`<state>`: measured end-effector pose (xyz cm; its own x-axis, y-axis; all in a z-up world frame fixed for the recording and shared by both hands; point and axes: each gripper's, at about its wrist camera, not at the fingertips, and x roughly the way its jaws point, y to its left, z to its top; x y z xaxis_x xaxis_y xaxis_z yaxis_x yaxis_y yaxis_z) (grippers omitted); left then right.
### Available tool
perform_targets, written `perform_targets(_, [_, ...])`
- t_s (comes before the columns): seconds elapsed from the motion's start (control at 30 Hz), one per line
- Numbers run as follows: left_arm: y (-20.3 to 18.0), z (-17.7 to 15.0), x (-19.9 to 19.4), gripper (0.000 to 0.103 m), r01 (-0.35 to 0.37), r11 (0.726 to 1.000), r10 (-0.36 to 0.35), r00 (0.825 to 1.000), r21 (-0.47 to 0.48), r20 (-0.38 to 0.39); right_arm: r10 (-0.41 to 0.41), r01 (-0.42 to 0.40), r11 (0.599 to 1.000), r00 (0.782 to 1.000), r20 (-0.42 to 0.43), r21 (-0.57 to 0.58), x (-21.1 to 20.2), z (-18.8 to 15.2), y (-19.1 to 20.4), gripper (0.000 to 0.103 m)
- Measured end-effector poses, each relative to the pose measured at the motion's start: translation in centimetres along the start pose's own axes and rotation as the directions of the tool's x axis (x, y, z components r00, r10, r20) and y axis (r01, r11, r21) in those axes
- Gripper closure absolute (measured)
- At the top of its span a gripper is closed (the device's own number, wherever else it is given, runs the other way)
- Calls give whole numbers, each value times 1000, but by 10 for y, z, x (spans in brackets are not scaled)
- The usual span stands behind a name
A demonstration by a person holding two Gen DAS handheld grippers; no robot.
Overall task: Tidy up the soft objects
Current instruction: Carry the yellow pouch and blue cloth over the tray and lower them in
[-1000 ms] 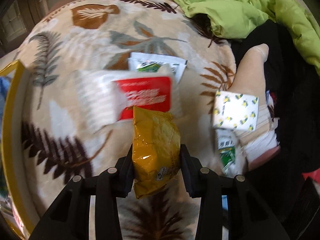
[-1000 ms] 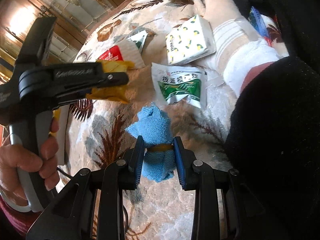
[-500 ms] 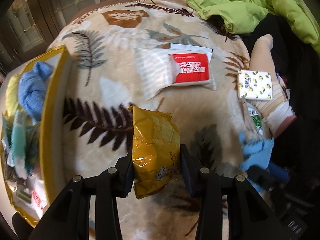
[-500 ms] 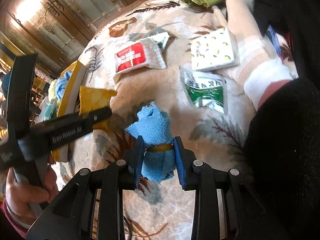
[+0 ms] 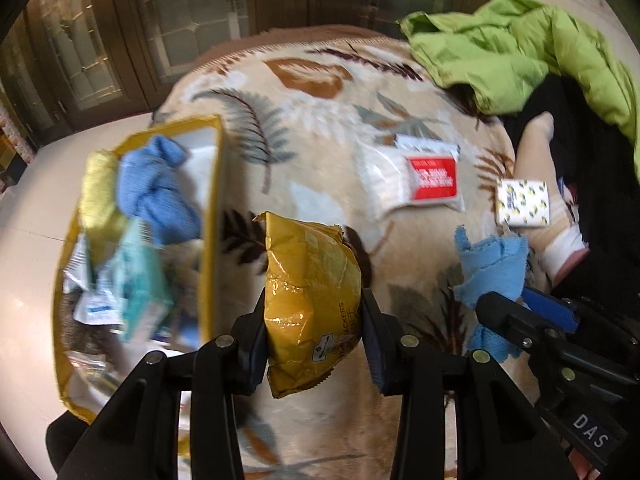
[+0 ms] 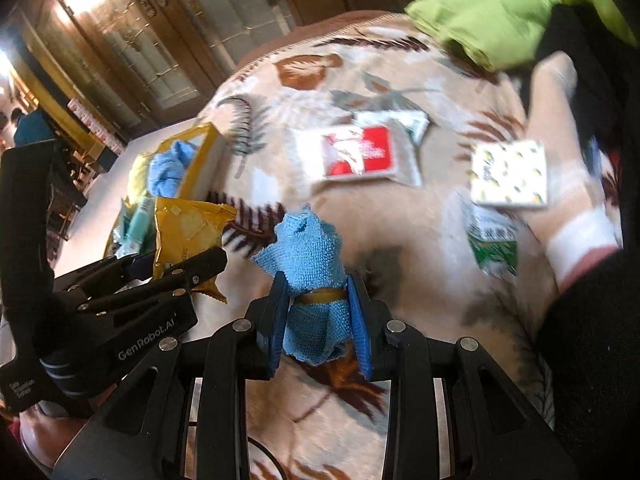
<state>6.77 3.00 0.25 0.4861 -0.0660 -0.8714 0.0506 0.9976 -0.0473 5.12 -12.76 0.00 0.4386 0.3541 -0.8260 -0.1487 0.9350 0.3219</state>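
Left hand-held gripper (image 5: 314,332) is pinching the yellow cracker packet (image 5: 310,300) upright, right one (image 6: 318,316) clamps a blue cloth bundle (image 6: 310,280). The yellow-rimmed bin (image 5: 210,216) sits off to the left, closer to the left gripper.

Mustard-yellow packet (image 5: 310,300), sky-blue cloth (image 6: 310,276) — beige blanket (image 5: 320,152) with brown and grey fern leaves
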Motion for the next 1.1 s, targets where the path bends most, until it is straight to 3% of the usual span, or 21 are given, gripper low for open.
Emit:
perform_targets(0.37, [74,24,-22,62,-104,991,109,991,-81,72,52,-50,992,999,12,-119,16,36,76,75])
perform_targets(0.67, [151,43,-10,63,-153,970,166,984,-191,57,84,-85,975,996,-14,-205,52,69,146,75])
perform_targets(1.1, [193,50,29,63,-171,953,177,984,-251,3,1,-11,970,999,-43,-243,118,103,180,75])
